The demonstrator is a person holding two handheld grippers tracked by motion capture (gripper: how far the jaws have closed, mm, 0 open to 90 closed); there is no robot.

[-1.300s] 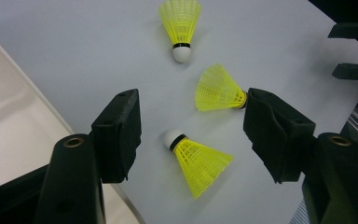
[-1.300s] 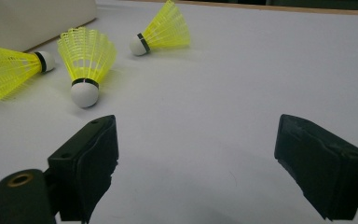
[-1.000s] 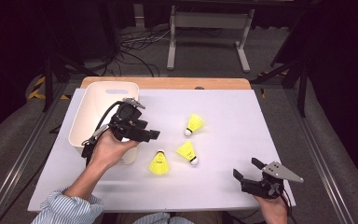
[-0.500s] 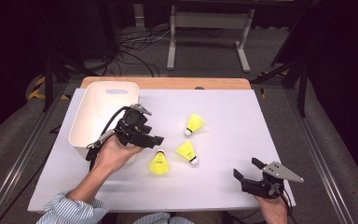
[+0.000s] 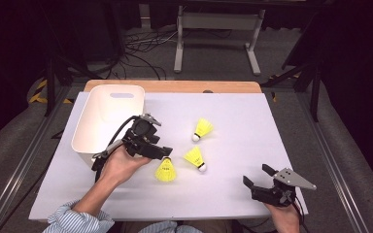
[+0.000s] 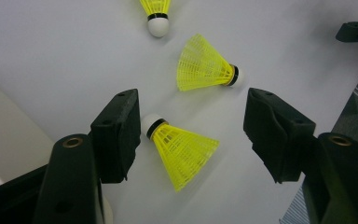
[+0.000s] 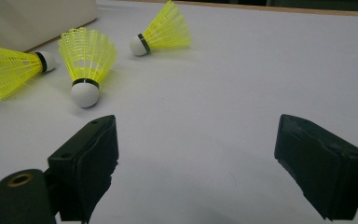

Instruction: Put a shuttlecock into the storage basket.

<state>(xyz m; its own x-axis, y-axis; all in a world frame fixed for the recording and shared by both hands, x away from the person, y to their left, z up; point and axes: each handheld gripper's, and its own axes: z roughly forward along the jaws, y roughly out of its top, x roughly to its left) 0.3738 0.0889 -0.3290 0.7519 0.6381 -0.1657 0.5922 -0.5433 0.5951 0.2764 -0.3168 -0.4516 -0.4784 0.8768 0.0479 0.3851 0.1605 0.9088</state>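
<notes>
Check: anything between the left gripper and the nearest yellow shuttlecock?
Nothing visible. The left gripper is open, its jaws straddling the nearest shuttlecock; one jaw sits right by the cork end. The other two shuttlecocks lie beyond it, clear of the gap.

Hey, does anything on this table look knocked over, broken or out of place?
Nothing stands out. Three yellow shuttlecocks lie on their sides, apparently intact, on the white table beside the upright white bin. Both grippers, left and right, are open.
</notes>
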